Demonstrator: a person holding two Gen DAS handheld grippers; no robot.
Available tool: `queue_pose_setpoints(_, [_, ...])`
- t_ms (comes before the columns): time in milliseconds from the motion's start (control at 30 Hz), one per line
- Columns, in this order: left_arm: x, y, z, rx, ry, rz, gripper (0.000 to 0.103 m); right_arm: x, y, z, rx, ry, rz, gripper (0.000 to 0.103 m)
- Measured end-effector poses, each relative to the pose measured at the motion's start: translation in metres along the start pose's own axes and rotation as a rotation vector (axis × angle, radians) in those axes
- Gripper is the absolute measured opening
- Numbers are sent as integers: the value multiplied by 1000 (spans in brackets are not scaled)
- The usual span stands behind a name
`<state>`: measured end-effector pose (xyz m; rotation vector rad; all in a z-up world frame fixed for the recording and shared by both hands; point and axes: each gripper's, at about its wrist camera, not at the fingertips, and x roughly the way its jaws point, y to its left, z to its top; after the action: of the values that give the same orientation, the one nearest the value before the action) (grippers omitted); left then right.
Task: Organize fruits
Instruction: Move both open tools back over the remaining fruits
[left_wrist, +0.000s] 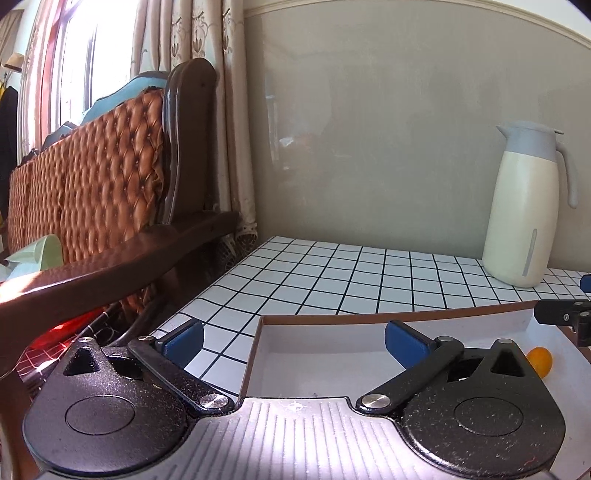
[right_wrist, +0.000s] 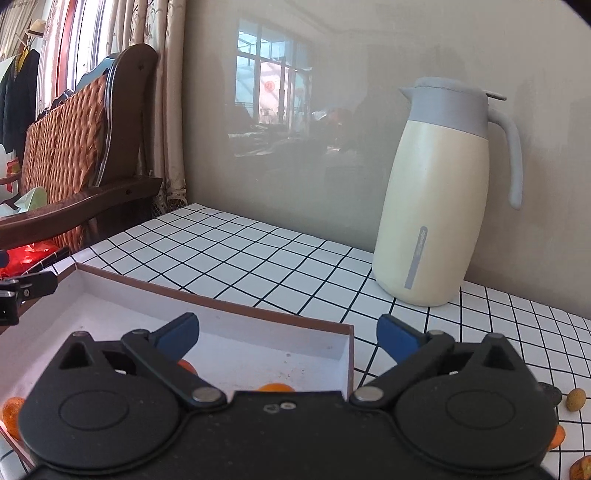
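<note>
A shallow box (left_wrist: 317, 318) with a brown rim and white inside lies on the tiled table; it also shows in the right wrist view (right_wrist: 258, 314). My left gripper (left_wrist: 291, 338) is open and empty over the box's left corner. An orange fruit (left_wrist: 540, 361) lies in the box to its right. My right gripper (right_wrist: 288, 338) is open and empty over the box's right corner. Small orange fruits (right_wrist: 275, 387) lie in the box under it, partly hidden. More small fruits, one tan (right_wrist: 576, 398) and one orange (right_wrist: 585, 470), lie on the table at the right.
A cream and grey thermos jug (right_wrist: 439, 199) stands at the back of the white tiled table (right_wrist: 240, 254), also in the left wrist view (left_wrist: 524, 210). A wooden sofa with tufted brown cushion (left_wrist: 92, 177) stands left of the table. A wall runs behind.
</note>
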<state>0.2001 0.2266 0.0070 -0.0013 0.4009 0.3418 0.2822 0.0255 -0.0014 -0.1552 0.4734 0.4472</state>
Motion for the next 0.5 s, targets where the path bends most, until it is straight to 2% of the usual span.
queue_pose_setpoints(300, [-11,-4,-1,-4,-11,-13,103,-9,5,3,-4,-18,29,97])
queue_pose_setpoints(500, [-26,-11,-1,-23,-33,-27,103,-30,4,4,-1,-71,39,97])
